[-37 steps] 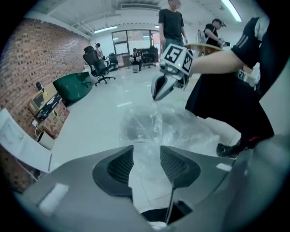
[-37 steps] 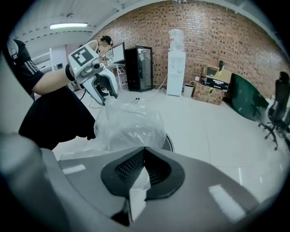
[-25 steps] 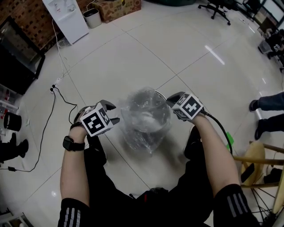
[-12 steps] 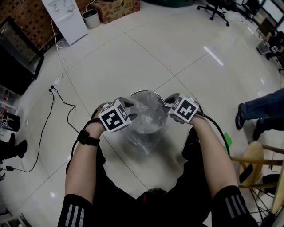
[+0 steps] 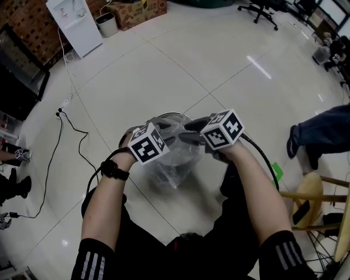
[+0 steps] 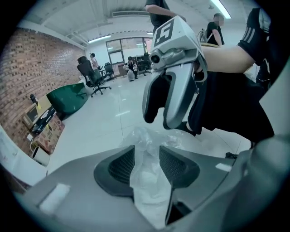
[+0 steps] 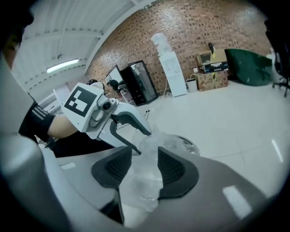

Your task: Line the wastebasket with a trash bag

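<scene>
The wastebasket (image 5: pixel 174 176) stands on the tiled floor in front of me, draped in a clear trash bag (image 5: pixel 180 156). In the head view both grippers meet over its mouth. The left gripper (image 5: pixel 164 128) has just closed a little and its pads pinch a bunch of bag film (image 6: pixel 149 181). Facing it, the right gripper (image 5: pixel 191 131) has just been opening; film (image 7: pixel 145 181) lies in the gap between its parted pads. In the left gripper view the right gripper (image 6: pixel 161 120) hangs just above the bag. The basket rim (image 7: pixel 192 145) shows beyond the right jaws.
A black cable (image 5: pixel 71 128) trails over the floor at left. A white water dispenser (image 5: pixel 74 24) and a cardboard box (image 5: pixel 134 11) stand at the back. A person's legs (image 5: pixel 322 131) and a wooden chair (image 5: pixel 322 197) are at right.
The left gripper has swung right from beside the basket to over its mouth. The right gripper has risen, rolled and parted its jaws. The person's legs at right have stepped closer.
</scene>
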Tool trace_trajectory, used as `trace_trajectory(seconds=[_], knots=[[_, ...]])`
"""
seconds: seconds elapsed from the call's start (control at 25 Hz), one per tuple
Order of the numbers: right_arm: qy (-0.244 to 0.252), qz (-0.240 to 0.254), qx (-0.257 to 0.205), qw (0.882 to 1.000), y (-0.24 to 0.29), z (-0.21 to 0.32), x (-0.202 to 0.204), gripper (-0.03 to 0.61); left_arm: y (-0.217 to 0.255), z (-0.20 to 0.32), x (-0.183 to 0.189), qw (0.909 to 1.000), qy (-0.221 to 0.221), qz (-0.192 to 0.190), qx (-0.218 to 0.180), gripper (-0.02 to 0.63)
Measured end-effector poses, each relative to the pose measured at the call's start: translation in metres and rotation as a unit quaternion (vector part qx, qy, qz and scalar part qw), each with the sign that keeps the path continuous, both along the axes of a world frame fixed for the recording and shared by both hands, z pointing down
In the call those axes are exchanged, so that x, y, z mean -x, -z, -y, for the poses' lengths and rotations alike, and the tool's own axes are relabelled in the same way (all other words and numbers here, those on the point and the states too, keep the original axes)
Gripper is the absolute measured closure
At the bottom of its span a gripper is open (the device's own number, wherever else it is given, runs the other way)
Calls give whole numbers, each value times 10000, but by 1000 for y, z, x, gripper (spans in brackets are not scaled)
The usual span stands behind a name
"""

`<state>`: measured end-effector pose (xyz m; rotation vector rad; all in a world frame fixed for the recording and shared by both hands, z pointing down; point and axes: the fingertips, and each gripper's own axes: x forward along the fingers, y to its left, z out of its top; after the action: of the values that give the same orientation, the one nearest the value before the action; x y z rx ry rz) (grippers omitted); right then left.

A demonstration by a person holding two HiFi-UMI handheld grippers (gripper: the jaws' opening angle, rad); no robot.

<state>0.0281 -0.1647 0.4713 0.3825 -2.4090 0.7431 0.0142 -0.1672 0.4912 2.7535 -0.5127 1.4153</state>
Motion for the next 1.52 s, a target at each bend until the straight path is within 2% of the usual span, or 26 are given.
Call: trace_trajectory(seconds=[0.16, 0.32, 0.4, 0.44, 0.48, 0.64, 0.72, 0.88, 0.96, 1.12, 1.24, 1.36, 1.52], knots=[[-210, 232, 458, 9985, -11, -2, 5, 383, 6, 2, -8, 9998, -56, -123, -168, 446], [-218, 385, 708, 9965, -19, -2, 8, 392, 4, -1, -9, 9996, -169, -19, -226, 445], [-198, 346, 689, 9968, -21, -2, 7, 425, 3, -6, -11, 9995, -248, -62, -170, 442], [-232, 274, 625, 9974, -22, 0, 4, 527, 5, -9, -12, 9994, -298, -113, -140, 433], [-272, 185, 539, 9980, -22, 3, 1, 572, 7, -12, -13, 9992, -345, -151, -125, 433], [-458, -28, 249, 9986, -17, 18, -14, 572, 13, -15, 1, 9992, -384, -66, -92, 431], [-574, -14, 124, 9983, -8, 26, -23, 572, 15, -10, 20, 9998, -197, 1, 32, 431], [-730, 35, -132, 9972, 12, 40, -41, 572, 11, 3, 75, 9974, 596, 194, 359, 431], [-774, 53, -207, 9968, 19, 45, -48, 572, 0, 3, 101, 9929, 945, 351, 633, 402], [-861, 98, -248, 9959, 23, 50, -54, 572, -42, -23, 128, 9765, 1291, 660, 1596, 350], [-797, 45, -261, 9965, 21, 49, -53, 572, -59, -26, 126, 9733, 1387, 586, 1729, 350], [-683, 5, -268, 9973, 20, 45, -50, 572, -64, -23, 115, 9722, 1460, 340, 1799, 393], [-573, -100, -264, 9980, 14, 42, -49, 572, -69, -22, 116, 9784, 1272, 672, 1485, 558]])
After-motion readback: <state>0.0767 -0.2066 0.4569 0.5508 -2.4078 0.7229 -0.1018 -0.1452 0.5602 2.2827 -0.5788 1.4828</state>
